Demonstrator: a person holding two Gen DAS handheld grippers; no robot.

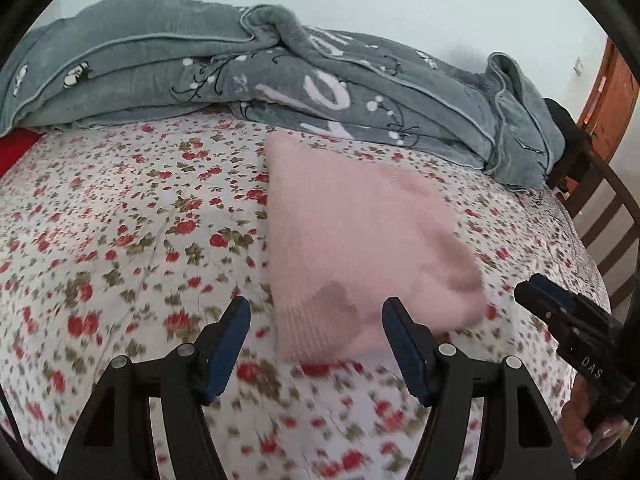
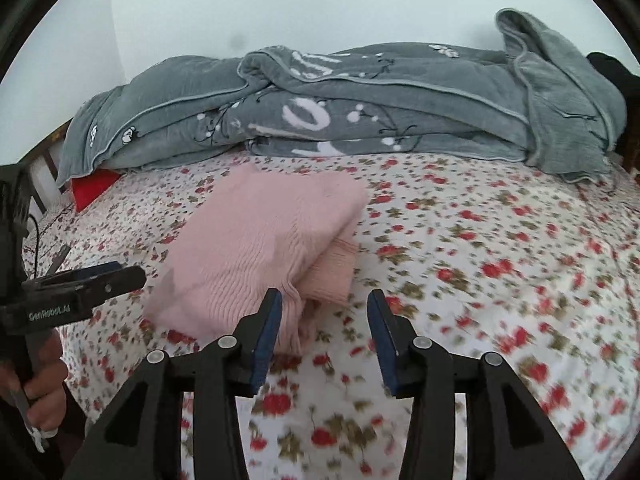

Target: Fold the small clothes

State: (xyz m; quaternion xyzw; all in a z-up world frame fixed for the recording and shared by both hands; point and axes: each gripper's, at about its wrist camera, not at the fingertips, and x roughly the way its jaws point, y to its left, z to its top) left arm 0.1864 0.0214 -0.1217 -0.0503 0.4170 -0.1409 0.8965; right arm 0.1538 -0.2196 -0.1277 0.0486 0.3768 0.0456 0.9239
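Pink sweater (image 2: 260, 248): folded, lying on the bed (image 2: 480, 240).
Left gripper (image 1: 316, 344): spread, empty.
Right gripper (image 2: 324, 336): spread, empty.
Risk: loose top layer could slip open if brushed.

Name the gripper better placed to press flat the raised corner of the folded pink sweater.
Right, probably. The right gripper is open just before the near corner of the pink sweater, where a folded layer sticks out. The left gripper, also open and empty, faces the flatter ribbed edge.
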